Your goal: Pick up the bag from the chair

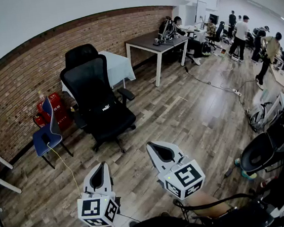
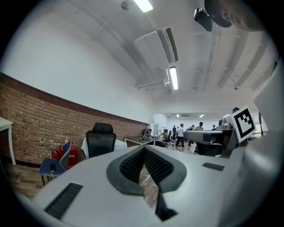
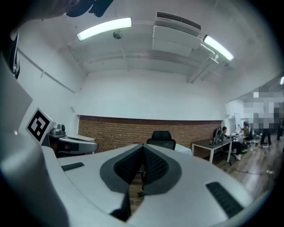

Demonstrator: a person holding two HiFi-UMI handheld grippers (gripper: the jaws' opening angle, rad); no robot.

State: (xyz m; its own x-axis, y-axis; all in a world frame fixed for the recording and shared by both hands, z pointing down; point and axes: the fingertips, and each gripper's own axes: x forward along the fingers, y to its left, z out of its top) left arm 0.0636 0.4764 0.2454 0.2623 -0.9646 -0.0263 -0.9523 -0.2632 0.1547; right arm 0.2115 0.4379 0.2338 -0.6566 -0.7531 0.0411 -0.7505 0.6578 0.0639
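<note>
A black bag with a small white logo rests on the seat of a black office chair, leaning against its backrest. The chair stands by the brick wall, well ahead of both grippers. My left gripper is low in the head view, shut with nothing between its jaws. To its right, my right gripper is also shut and empty. In the left gripper view the chair shows far off, left of the jaw tips. The right gripper view has the chair just above its jaw tips.
A blue chair and red fire extinguishers stand left of the office chair. Behind it is a white-covered table; a grey desk lies farther right. Cables cross the wooden floor. Black equipment crowds the right edge, with people beyond.
</note>
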